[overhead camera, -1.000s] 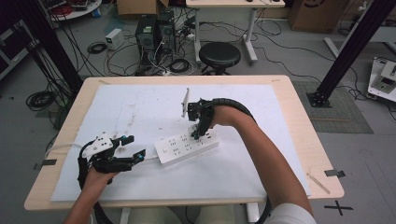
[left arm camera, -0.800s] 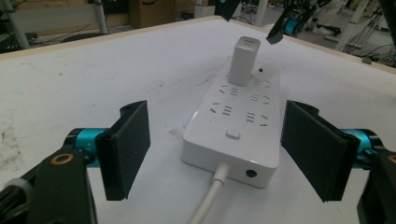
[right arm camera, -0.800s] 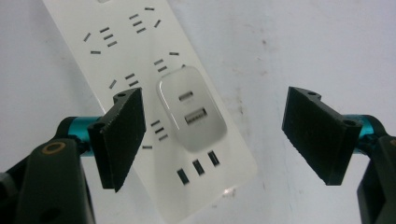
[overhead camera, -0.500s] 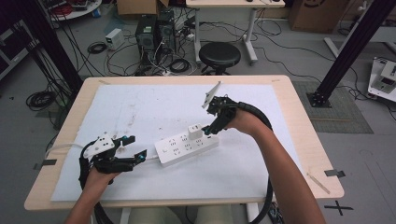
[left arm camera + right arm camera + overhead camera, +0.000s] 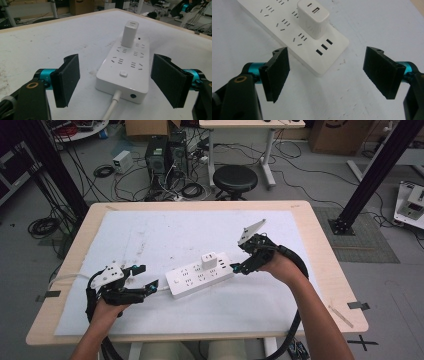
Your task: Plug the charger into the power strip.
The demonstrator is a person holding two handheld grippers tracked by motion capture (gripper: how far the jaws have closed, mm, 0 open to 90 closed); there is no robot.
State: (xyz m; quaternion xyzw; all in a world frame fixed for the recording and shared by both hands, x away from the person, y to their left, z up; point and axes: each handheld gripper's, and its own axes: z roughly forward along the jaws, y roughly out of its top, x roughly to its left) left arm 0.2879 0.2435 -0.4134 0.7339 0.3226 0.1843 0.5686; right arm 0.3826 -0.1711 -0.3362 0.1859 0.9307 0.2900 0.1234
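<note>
The power strip (image 5: 200,278) lies on the white-covered worktop (image 5: 150,235) with 1 charger (image 5: 209,260) plugged in. The left tongs (image 5: 144,279) and right tongs (image 5: 239,261) flank its ends, both gaping and empty; the right jaws have just been opening.

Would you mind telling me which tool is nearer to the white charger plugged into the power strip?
The right tool, open just beyond the strip's end beside the charger. The left tool sits open at the opposite, cable end of the power strip.
</note>
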